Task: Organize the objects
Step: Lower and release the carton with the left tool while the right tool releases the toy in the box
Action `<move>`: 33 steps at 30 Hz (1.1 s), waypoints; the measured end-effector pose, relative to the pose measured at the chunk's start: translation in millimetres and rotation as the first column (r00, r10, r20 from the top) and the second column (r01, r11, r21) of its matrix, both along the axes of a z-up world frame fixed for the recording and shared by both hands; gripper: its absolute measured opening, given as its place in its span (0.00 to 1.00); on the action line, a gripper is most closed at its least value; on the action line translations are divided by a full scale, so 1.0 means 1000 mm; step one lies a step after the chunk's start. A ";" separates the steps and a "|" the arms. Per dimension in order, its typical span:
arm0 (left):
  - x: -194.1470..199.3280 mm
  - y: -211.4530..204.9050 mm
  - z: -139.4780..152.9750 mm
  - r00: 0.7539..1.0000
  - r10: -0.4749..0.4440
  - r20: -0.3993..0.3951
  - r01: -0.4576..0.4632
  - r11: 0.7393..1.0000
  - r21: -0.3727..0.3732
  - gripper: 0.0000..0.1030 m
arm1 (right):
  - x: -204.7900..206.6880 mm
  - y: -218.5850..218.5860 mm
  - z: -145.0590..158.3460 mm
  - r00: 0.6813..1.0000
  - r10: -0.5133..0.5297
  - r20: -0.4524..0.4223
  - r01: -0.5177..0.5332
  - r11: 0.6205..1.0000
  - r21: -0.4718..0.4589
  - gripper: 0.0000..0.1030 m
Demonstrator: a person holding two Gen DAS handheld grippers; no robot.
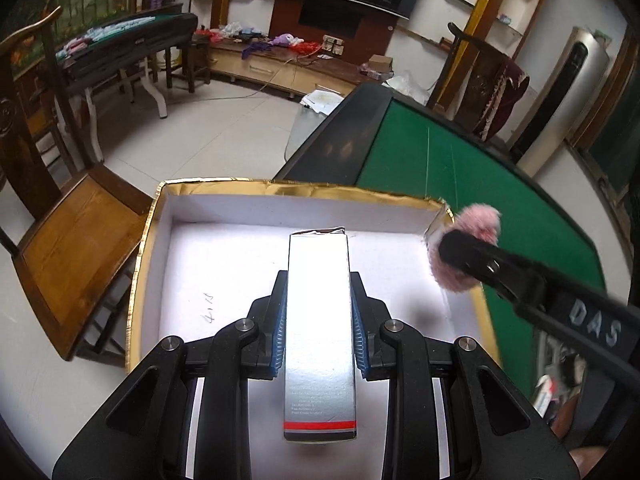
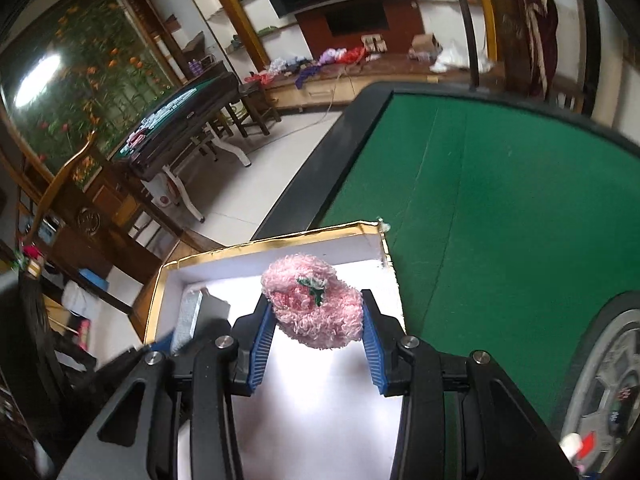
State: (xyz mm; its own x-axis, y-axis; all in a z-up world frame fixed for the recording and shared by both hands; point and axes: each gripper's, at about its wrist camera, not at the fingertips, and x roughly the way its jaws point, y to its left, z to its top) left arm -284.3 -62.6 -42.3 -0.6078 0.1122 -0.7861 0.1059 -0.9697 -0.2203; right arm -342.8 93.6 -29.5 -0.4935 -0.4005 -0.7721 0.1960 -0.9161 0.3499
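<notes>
Fingers of my left gripper (image 1: 319,312) squeeze stiff, light silver carton (image 1: 319,320) mid-sides; right gripper (image 2: 318,330) pinches soft pink puff (image 2: 316,308) over gold-edged box (image 1: 152,248).

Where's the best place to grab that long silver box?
Grip the silver box across its narrow width, on the two long flat sides, coming from its near end along its length, as the left gripper has it now. Those sides are flat and parallel, so the pads sit flush.

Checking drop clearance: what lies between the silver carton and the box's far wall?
Nothing: in the left wrist view, bare white floor separates the silver carton from the box far wall.
</notes>
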 end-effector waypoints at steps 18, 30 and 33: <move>-0.007 0.008 -0.017 0.997 -0.064 0.049 0.059 0.993 0.105 0.26 | -0.039 -0.021 -0.030 0.996 -0.013 0.083 0.011 1.000 0.017 0.42; -0.007 0.004 -0.017 0.997 -0.054 0.055 0.046 0.989 0.143 0.37 | -0.039 -0.004 -0.017 0.998 -0.030 0.058 0.030 1.000 0.001 0.52; -0.003 0.001 -0.009 0.999 -0.039 0.030 0.034 0.988 0.150 0.37 | -0.029 -0.002 -0.009 0.999 -0.030 0.023 0.029 1.000 0.011 0.52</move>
